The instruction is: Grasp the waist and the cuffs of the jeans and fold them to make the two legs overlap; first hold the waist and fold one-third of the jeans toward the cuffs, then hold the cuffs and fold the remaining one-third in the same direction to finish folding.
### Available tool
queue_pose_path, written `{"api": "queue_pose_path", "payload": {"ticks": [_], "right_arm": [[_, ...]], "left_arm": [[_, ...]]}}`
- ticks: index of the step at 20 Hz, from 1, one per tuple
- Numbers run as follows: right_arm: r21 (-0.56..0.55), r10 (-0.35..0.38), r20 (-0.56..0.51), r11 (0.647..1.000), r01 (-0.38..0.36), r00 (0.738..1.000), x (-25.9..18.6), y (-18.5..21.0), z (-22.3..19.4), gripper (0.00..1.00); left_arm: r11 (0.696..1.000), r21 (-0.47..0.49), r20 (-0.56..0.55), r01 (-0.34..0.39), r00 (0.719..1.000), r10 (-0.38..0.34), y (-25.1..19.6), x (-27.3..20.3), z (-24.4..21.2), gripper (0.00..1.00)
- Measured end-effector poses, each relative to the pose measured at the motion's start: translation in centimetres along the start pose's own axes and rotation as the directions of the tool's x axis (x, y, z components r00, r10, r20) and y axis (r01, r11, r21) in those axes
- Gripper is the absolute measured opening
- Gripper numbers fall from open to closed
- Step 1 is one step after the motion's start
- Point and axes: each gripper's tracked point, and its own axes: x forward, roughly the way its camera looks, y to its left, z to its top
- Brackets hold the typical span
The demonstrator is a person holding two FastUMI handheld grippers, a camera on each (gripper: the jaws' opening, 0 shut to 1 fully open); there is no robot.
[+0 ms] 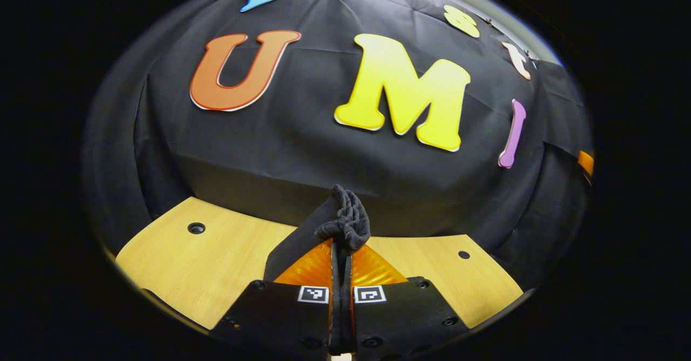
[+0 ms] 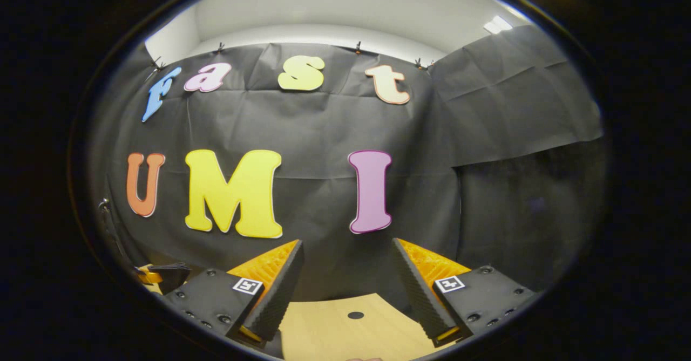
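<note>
Left gripper (image 1: 341,253) clamps a bunched dark jeans edge (image 1: 345,222) at 6 o'clock above the wooden table (image 1: 205,258). Right gripper (image 2: 345,291) gapes wide, holding nothing; it should pinch the matching edge level before folding.

Bench (image 1: 216,264): pale wood-grain top, smooth, matt. Jeans (image 1: 345,223): dark bunched cloth, soft, matt. Right tool (image 2: 345,285): ribbed, rough-looking pads (image 2: 280,291).

Left gripper (image 1: 341,253): fingers closed together, pinching bunched dark fabric (image 1: 345,223) between the tips. Right gripper (image 2: 345,280): fingers spread wide apart, nothing between them, raised above the table.
</note>
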Motion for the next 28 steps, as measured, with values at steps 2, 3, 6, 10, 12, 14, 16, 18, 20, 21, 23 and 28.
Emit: {"api": "queue_pose_path", "payload": {"ticks": [2, 3, 6, 10, 12, 14, 16, 18, 20, 21, 23, 28], "right_arm": [[0.001, -0.009, -0.015, 1.000, 0.009, 1.000, 0.0, -0.8, -0.5, 0.99], [0.002, -0.009, -0.021, 1.000, 0.009, 1.000, -0.1, -1.1, -0.7, 1.00], [-0.017, -0.022, -0.020, 1.000, 0.021, 1.000, -0.1, -2.2, -0.5, 1.00], [-0.018, -0.051, -0.024, 0.999, 0.051, 0.998, -0.2, -4.0, -0.6, 1.00], [-0.028, -0.064, -0.028, 0.998, 0.064, 0.998, -0.4, -4.4, -0.7, 1.00], [-0.034, -0.079, -0.027, 0.996, 0.078, 0.996, -0.4, -5.0, -0.7, 0.99], [-0.031, -0.091, -0.031, 0.995, 0.090, 0.995, -0.6, -5.7, -0.9, 1.00], [-0.024, -0.094, -0.041, 0.995, 0.093, 0.995, -0.7, -6.2, -1.4, 0.99], [-0.021, -0.092, -0.043, 0.996, 0.091, 0.995, -0.7, -6.0, -1.6, 1.00], [-0.022, -0.088, -0.042, 0.996, 0.088, 0.995, -0.7, -5.8, -1.6, 1.00], [-0.029, -0.084, -0.042, 0.996, 0.082, 0.996, -0.7, -5.6, -1.6, 1.00], [-0.028, -0.082, -0.037, 0.996, 0.081, 0.996, -1.2, -5.6, -1.3, 0.96]], "left_arm": [[0.999, 0.043, -0.013, 0.020, 1.000, -0.019, -2.0, -0.3, -1.6, 0.03], [0.997, 0.074, -0.025, 0.031, 0.999, -0.029, -3.3, -0.1, -2.5, 0.03], [0.986, 0.155, -0.064, 0.056, 0.997, -0.047, -5.9, 0.5, -5.4, 0.03], [0.965, 0.253, -0.133, 0.071, 0.990, -0.038, -8.0, 1.2, -10.9, 0.03], [0.956, 0.281, -0.173, 0.080, 0.984, -0.031, -8.3, 1.4, -13.5, 0.03], [0.951, 0.296, -0.204, 0.085, 0.979, -0.024, -8.6, 1.7, -15.4, 0.03], [0.945, 0.315, -0.217, 0.088, 0.976, -0.018, -8.7, 2.0, -16.6, 0.03], [0.942, 0.325, -0.236, 0.090, 0.972, -0.012, -8.7, 2.1, -17.6, 0.03], [0.933, 0.344, -0.253, 0.102, 0.967, -0.012, -8.7, 2.1, -18.7, 0.04], [0.926, 0.362, -0.250, 0.104, 0.968, -0.011, -8.7, 2.0, -18.9, 0.05], [0.918, 0.367, -0.274, 0.150, 0.961, -0.047, -9.6, 2.2, -20.3, 0.02], [0.908, 0.368, -0.287, 0.200, 0.953, -0.094, -12.0, 1.0, -21.1, 1.00]]}}
